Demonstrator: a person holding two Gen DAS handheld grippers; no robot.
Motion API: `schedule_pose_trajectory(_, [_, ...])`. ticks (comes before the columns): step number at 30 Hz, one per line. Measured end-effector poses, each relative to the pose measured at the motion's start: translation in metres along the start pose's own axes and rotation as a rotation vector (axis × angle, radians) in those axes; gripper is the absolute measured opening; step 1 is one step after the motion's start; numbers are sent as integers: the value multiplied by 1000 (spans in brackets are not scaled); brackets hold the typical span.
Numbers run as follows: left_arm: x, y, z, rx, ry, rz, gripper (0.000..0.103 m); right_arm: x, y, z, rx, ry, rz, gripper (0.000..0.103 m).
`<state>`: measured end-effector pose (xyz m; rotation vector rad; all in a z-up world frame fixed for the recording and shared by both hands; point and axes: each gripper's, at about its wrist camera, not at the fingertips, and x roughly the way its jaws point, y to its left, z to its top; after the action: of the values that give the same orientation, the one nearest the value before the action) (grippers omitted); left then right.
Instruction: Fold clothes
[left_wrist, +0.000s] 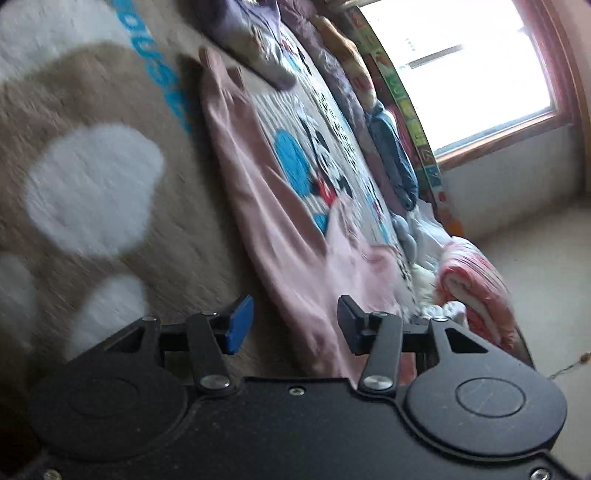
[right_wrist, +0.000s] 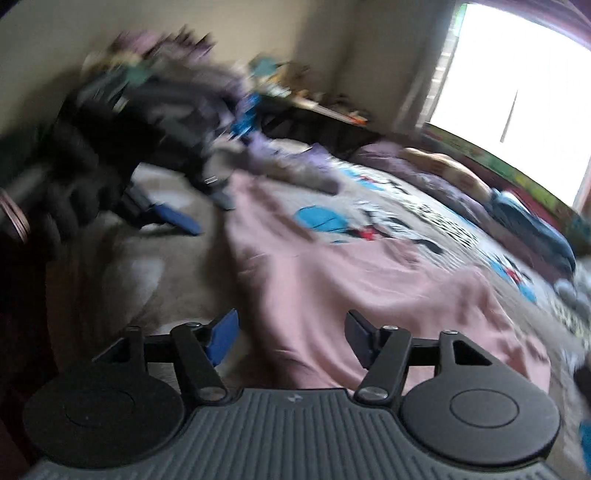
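Both my left gripper (left_wrist: 295, 325) and right gripper (right_wrist: 291, 339) hang spread and empty, the pink garment (right_wrist: 369, 288) stretching lengthwise ahead, nearer my right.

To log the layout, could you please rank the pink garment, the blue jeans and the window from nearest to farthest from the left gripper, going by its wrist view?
1. Pink garment: spread on the blanket, just ahead of the left gripper.
2. Blue jeans: bunched farther back, along the right edge.
3. Window: farthest, in the wall, upper right.
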<state>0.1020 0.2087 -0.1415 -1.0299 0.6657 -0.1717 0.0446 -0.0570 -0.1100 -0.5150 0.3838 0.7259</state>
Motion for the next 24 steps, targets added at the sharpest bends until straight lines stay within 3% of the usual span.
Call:
schedule_pose_trajectory(3, [10,-6,-3,-1,38,-29,48,5,15,5,-48,19,7,61])
schedule_pose_trajectory(10, [32,-16,-4,20,67,-19,46,12,29,16,-91,26,6,63])
schedule_pose_trajectory(11, [33,-15,-6,25,69,-13,35,15,29,17,-88,30,7,63])
schedule_pose_trajectory(12, [36,-16,-7,34,71,6,18,18,29,17,-86,34,7,63])
schedule_pose_trajectory(14, [35,-16,-10,70,51,50,2,20,31,12,-79,49,13,63])
schedule_pose_trajectory(17, [24,-13,-8,98,-4,72,0,21,29,3,-37,61,34,63])
schedule_pose_trajectory(19, [32,-1,-10,80,17,115,1,19,25,-3,5,64,52,63])
schedule_pose_trajectory(24, [25,3,-7,48,16,75,2,18,21,-6,57,73,66,64])
